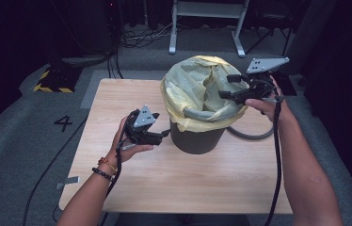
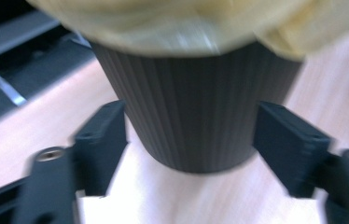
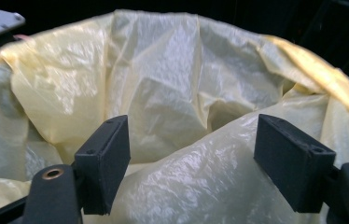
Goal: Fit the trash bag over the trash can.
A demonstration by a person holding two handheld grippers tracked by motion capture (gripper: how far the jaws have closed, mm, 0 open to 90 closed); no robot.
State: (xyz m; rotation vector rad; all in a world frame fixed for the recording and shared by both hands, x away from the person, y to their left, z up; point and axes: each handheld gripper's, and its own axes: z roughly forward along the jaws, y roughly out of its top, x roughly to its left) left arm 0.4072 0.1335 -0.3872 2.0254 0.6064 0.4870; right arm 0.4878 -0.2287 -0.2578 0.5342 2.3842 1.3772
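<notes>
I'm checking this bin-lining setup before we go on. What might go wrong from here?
1. The yellow bag sits loose and crumpled over the bin; it may slip inside if tugged unevenly.
2. The grey ring lies half off the bin, so it might snag the liner.
3. The left tongs are open around the bin's base; a nudge might tip it.

grey carpet (image 1: pixel 19 141) (dim room), white table legs (image 1: pixel 172 33)

My left gripper (image 1: pixel 164 134) and right gripper (image 1: pixel 223 94) were black, each topped by a grey three-cornered plate drilled with small holes and trailing a black cable. Blocky black jaws carried brass-ringed screw holes at their bases. I wore a beaded bracelet (image 1: pixel 101 173) and an orange band on my left wrist.
</notes>
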